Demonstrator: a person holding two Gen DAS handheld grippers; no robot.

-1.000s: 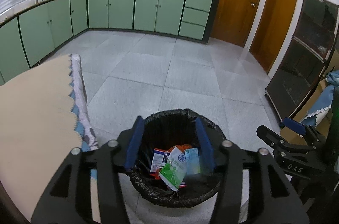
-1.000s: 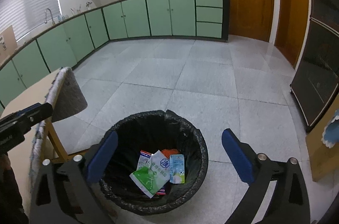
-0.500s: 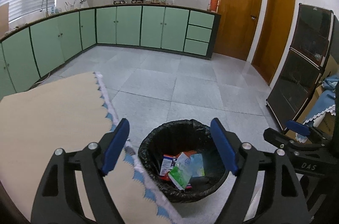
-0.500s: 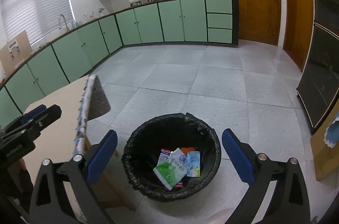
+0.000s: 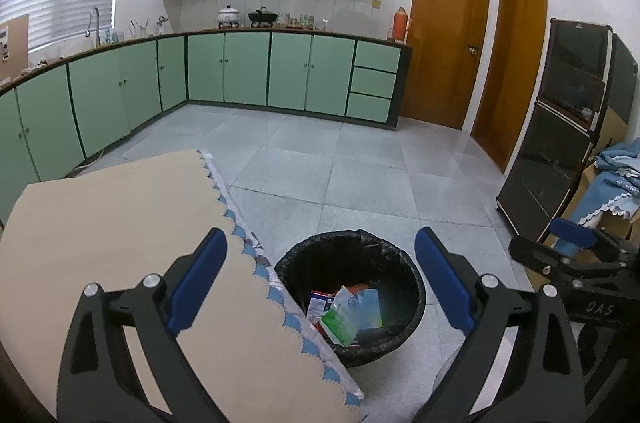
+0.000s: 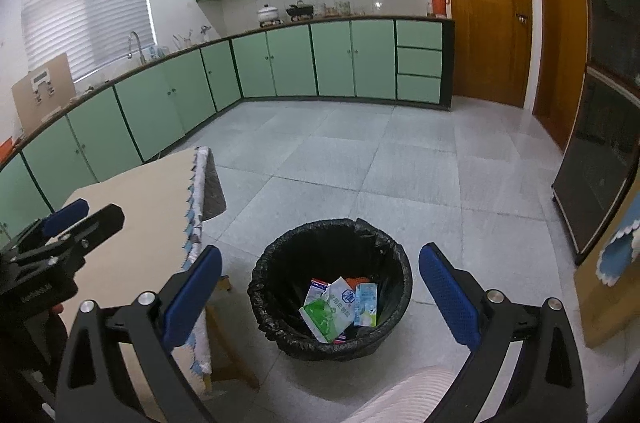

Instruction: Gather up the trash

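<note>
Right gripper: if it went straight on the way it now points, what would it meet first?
Probably the trash bin. The right gripper, open and empty, frames the bin's lined mouth, with wrappers at the bottom. Nothing shows in between, though depth is hard to judge; it might pass over the rim to the floor.

1. One black-lined trash bin [image 6: 332,287] stands on the floor.
2. At least four pieces of trash [image 6: 340,307] lie in it: a green-and-white pouch, a white-and-blue pouch, a small light-blue carton and a red-and-white wrapper; an orange scrap behind them is unclear.
3. One table [image 5: 100,223] with a scalloped cloth.
4. Two grippers: the left gripper [image 5: 320,287] and the right gripper [image 6: 320,299].
5. Two wooden doors [image 5: 444,47].
6. One red thermos [image 5: 400,23] on the counter.
7. Two pots [image 5: 229,14] by the stove.
</note>
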